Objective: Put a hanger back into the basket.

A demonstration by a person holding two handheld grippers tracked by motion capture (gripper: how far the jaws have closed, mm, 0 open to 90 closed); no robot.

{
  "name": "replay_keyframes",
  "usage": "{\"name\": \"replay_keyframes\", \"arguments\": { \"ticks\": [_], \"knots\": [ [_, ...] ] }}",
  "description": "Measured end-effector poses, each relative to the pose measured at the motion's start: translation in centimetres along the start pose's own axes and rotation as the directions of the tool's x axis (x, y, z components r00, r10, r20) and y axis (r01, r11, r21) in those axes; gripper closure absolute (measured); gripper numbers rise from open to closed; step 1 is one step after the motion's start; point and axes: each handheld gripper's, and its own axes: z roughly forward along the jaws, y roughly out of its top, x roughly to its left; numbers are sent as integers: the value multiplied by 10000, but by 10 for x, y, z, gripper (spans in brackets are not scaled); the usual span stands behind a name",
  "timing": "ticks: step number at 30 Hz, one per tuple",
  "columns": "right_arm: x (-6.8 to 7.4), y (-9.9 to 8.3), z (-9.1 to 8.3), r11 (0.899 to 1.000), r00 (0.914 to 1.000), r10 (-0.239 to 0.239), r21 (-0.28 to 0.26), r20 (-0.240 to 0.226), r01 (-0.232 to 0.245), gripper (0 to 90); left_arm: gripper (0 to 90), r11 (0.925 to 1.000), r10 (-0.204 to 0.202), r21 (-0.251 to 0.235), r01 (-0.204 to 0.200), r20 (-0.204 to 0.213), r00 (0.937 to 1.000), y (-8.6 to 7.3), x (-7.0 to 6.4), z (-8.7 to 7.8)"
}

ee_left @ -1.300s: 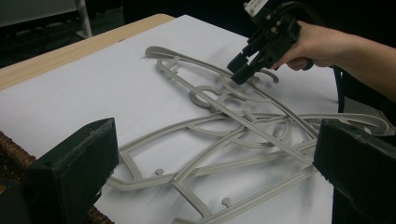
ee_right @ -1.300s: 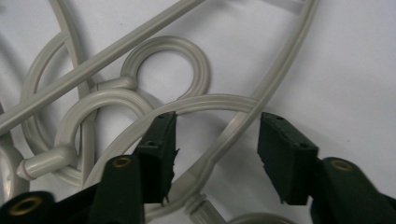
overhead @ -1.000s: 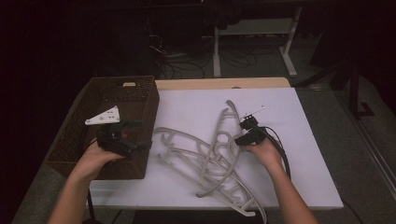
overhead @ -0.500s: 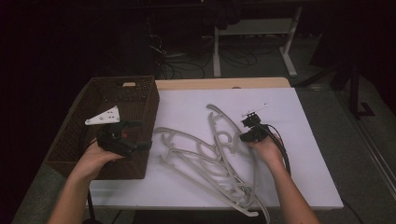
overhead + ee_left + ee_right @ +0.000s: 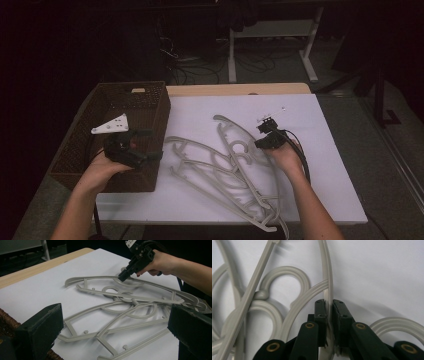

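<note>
Right gripper (image 5: 261, 142) is clamped tight on the curved arm of the top hanger (image 5: 234, 136); matte black jaws w/ brass rivets pinch the thin grey plastic strip edge-on, seen close in the right gripper view (image 5: 328, 322). That hanger sits on the pile of grey hangers (image 5: 225, 180); smooth moulded plastic, ribbed round hooks, flat bars w/ small pegs, all tangled and overlapping on the white tabletop (image 5: 320, 165); pile lies mid-table, just right of the basket. Left gripper (image 5: 150, 145) is held over the basket's near right corner; jaws spread wide apart, nothing between them; blocky dull black pads frame the left gripper view. Basket (image 5: 80, 145) is dark brown woven wicker, rectangular, at the table's left edge.
</note>
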Motion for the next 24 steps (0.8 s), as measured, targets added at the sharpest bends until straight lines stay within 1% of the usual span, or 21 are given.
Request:
{"name": "replay_keyframes", "arguments": {
  "ticks": [4, 8, 10, 13, 14, 16, 18, 22, 23, 24],
  "knots": [
    [7, 7, -5, 9987, 9987, -446, -238, -230, 441, 817, 0, 10000, -11, -12, 11, 9, 10000, 0, 0, 0],
    [16, 16, -7, 9949, 9936, -958, -380, -599, 936, 817, 0, 10000, 8, -2, -8, 30, 10000, 0, 0, 1],
    [21, 20, -5, 9917, 9890, -1234, -455, -819, 1199, 817, 0, 10000, 28, 14, -28, 43, 10000, 0, -1, 1],
    [29, 25, 0, 9842, 9785, -1731, -567, -1118, 1676, 816, 0, 10000, 29, 20, -29, 60, 10000, 0, -1, 1],
    [31, 27, 2, 9828, 9761, -1816, -551, -1194, 1761, 816, 0, 10000, 29, 20, -30, 67, 10000, 0, -1, 1],
    [36, 31, 8, 9777, 9680, -2089, -531, -1389, 2034, 815, 0, 10000, 36, 27, -36, 78, 10000, 0, -1, 1],
    [39, 33, 14, 9727, 9618, -2316, -498, -1457, 2267, 815, 0, 10000, 44, 28, -44, 79, 10000, 0, -1, 1],
    [45, 34, 26, 9652, 9542, -2613, -365, -1457, 2588, 804, 0, 10000, 27, 15, -27, 90, 10000, 0, -1, 1],
    [45, 34, 29, 9629, 9524, -2699, -318, -1417, 2681, 796, 0, 10000, 25, 8, -25, 89, 10000, 0, -1, 1],
    [46, 33, 30, 9635, 9523, -2677, -328, -1465, 2657, 756, 0, 10000, 24, 14, -24, 89, 10000, 0, -1, 1]
  ]
}}
